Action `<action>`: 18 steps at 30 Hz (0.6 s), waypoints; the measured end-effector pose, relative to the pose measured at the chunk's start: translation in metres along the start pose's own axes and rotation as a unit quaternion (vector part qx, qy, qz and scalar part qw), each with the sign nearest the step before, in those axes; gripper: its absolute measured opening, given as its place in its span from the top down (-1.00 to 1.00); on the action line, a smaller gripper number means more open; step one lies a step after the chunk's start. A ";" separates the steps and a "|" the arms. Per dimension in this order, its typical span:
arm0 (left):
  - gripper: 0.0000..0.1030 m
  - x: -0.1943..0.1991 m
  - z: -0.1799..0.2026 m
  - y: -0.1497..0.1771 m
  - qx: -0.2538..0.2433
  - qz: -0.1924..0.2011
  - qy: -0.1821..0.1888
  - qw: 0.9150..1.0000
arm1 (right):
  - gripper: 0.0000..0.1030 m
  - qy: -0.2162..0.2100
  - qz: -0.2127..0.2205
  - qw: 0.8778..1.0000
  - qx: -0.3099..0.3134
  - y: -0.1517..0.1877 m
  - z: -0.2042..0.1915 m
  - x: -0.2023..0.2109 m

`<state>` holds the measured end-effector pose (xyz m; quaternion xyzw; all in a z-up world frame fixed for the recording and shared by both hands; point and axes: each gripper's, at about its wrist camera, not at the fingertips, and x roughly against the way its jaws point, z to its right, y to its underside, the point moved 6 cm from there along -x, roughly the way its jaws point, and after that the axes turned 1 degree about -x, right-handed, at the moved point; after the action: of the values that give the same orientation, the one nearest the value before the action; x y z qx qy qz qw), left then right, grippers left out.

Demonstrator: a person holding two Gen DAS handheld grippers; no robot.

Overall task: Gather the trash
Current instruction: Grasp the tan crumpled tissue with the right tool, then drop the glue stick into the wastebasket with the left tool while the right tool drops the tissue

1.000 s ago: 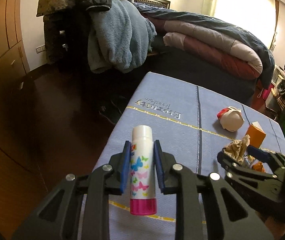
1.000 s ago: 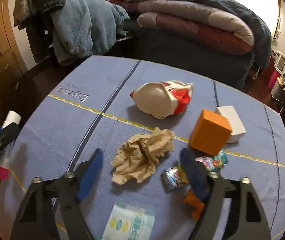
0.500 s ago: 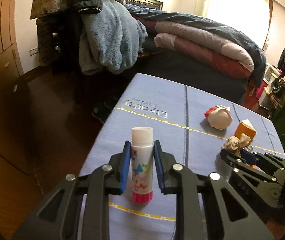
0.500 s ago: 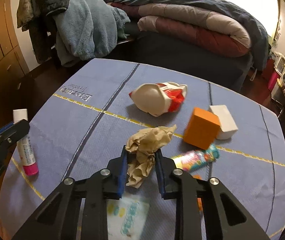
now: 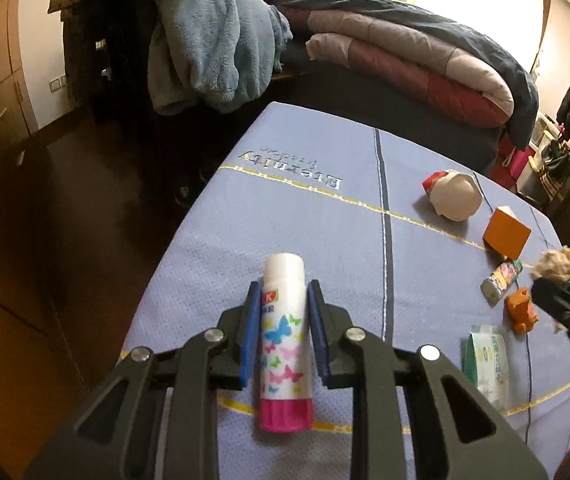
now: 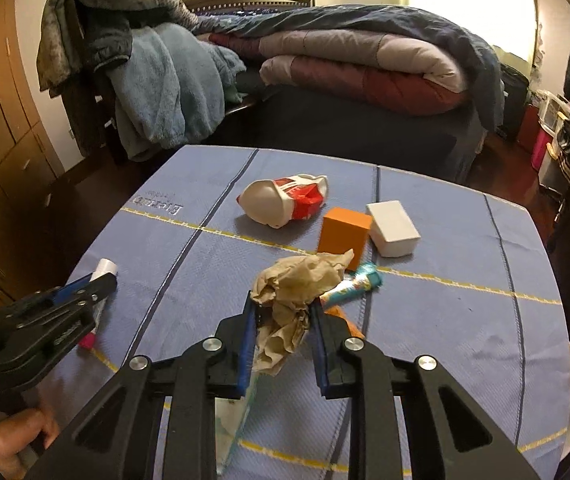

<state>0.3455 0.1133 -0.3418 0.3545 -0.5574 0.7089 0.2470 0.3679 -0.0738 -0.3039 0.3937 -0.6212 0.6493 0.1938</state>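
Left fingers (image 5: 281, 312) grip the glue stick (image 5: 284, 340); only the right view shows right fingers (image 6: 281, 320) clamping crumpled paper (image 6: 297, 292).

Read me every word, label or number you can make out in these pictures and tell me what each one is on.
"Eternity": embroidered on the blue tablecloth, seen upside down from the left wrist camera.
A smaller word just beyond it on the cloth: too blurred to read.
"K" on a red patch, near the top of the glue stick held by the left gripper; the blue word beneath it is unreadable.
Print on the tissue packet, the candy tube and the red-and-white wrapper: too small to read.
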 end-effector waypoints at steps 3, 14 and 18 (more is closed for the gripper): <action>0.54 0.003 0.005 0.001 0.010 -0.002 0.024 1.000 | 0.53 0.000 0.003 1.000 -0.009 0.005 0.009 0.010; 0.54 0.058 0.071 -0.010 -0.033 0.049 0.073 0.996 | 0.52 0.016 0.011 0.999 -0.048 0.027 0.058 0.042; 0.54 0.074 0.113 -0.013 -0.068 0.061 0.097 0.991 | 0.52 0.024 0.014 0.997 -0.075 0.038 0.086 0.055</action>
<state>0.3342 0.0037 -0.2621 0.2320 -0.5984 0.7141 0.2795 0.3291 -0.1754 -0.2948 0.3535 -0.6685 0.6132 0.2283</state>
